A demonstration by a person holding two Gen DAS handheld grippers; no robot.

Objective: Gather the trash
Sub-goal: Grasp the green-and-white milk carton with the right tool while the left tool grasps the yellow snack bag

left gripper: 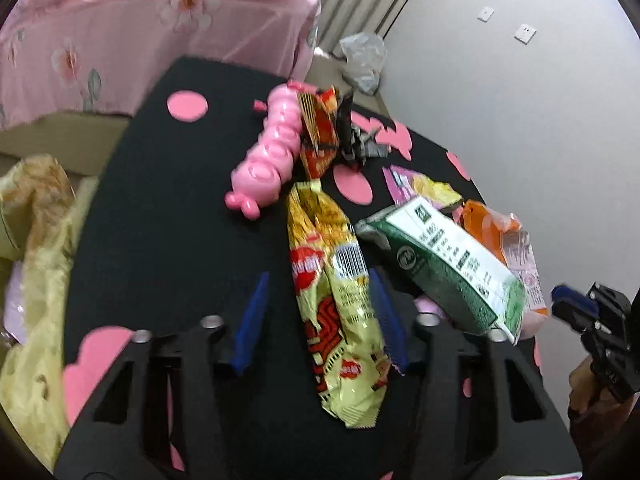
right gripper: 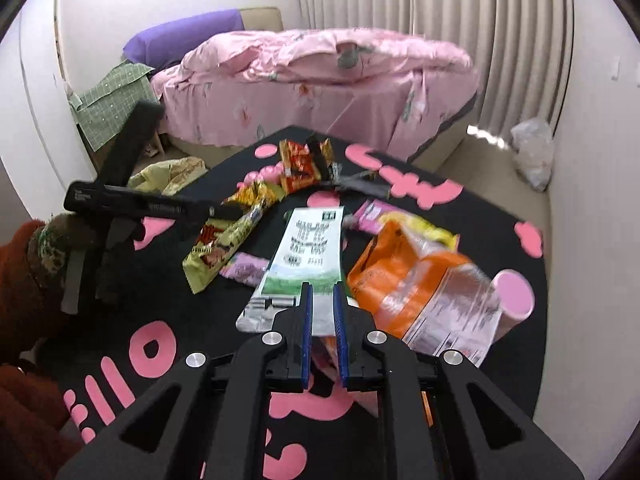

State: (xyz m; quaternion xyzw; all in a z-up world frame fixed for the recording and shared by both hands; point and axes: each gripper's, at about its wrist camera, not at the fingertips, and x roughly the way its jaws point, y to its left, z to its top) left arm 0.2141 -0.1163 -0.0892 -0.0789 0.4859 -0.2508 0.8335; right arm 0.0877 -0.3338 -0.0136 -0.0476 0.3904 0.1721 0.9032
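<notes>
A crinkled yellow-and-red snack wrapper is lying lengthwise on the round black mat with pink shapes, and the left gripper is sitting around it with jaws spread. The right gripper is pinching a green-and-white carton beside an orange plastic packet. A pink plastic caterpillar toy is lying behind.

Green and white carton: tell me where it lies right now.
The green and white carton lies mid-mat in the right wrist view, between the yellow snack wrapper on its left and the orange bag on its right.
</notes>
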